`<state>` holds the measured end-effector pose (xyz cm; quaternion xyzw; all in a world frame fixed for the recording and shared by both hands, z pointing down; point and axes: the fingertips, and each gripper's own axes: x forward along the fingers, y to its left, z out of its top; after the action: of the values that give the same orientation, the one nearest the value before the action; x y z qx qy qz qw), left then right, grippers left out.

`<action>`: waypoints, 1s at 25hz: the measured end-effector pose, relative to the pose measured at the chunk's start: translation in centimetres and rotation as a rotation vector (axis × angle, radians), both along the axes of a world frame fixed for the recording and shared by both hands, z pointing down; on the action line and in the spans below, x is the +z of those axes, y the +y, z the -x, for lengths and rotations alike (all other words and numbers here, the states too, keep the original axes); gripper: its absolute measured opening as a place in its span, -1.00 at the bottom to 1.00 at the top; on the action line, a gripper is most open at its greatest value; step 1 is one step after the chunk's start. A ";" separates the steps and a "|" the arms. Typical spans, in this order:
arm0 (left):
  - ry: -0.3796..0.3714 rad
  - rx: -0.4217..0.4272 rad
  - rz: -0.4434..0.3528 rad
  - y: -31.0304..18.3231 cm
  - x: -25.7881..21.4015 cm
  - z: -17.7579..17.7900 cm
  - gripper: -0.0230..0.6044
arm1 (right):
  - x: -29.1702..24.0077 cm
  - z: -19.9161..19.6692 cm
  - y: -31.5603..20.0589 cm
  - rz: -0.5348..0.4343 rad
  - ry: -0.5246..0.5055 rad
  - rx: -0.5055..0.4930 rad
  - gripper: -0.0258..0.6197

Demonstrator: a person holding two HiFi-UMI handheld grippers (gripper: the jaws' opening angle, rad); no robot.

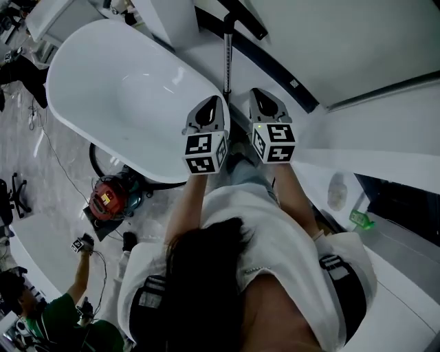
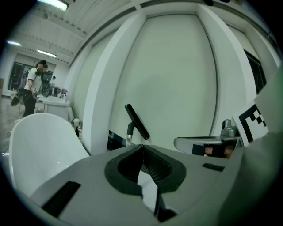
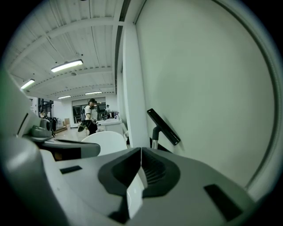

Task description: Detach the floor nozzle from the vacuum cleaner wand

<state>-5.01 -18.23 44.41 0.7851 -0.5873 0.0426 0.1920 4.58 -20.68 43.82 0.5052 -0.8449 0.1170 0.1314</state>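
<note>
The vacuum wand stands upright against the white wall, a chrome tube with the black floor nozzle on its upper end. Both gripper views show the nozzle as a slanted black bar on the wand, some way ahead of the jaws. My left gripper and right gripper are side by side, pointing at the wand and short of it. Each is shut with nothing between its jaws.
A large white oval tub lies left of the wand. On the floor below it sit a red machine and cables. A person in green crouches at the bottom left. A green bottle stands at the right.
</note>
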 end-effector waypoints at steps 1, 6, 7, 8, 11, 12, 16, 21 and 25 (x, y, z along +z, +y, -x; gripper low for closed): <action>0.000 -0.006 0.002 -0.7 0.0 -0.1 -0.91 | -0.1 -0.2 -0.8 -0.003 0.002 -0.004 -0.87; -0.003 -0.026 0.019 -3.9 0.2 -0.9 -0.91 | -0.7 -1.5 -4.7 -0.004 0.004 -0.019 -0.87; -0.004 -0.029 0.020 -4.5 0.1 -1.1 -0.91 | -0.8 -1.7 -5.5 -0.004 -0.004 -0.024 -0.87; -0.006 -0.032 0.021 -5.1 0.1 -1.3 -0.91 | -0.9 -1.9 -6.2 -0.004 -0.014 -0.029 -0.87; -0.007 -0.049 0.029 -6.6 0.4 -1.8 -0.91 | -0.6 -2.3 -7.9 0.004 -0.015 -0.047 -0.87; -0.008 -0.056 0.031 -7.2 0.4 -1.9 -0.91 | -0.5 -2.4 -8.5 0.005 -0.006 -0.054 -0.87; -0.005 -0.085 0.041 -9.9 0.7 -2.3 -0.91 | -0.5 -2.5 -11.9 -0.001 0.020 -0.078 -0.87; -0.003 -0.120 0.053 -12.4 1.5 -3.0 -0.91 | 0.0 -2.5 -15.2 0.010 0.014 -0.110 -0.87; -0.005 -0.135 0.056 -13.4 1.6 -3.2 -0.91 | -0.2 -2.5 -16.6 0.001 0.011 -0.120 -0.87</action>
<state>-1.77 -31.58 45.96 0.7379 -0.6380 0.0477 0.2149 7.11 -37.32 43.65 0.4541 -0.8729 0.1064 0.1433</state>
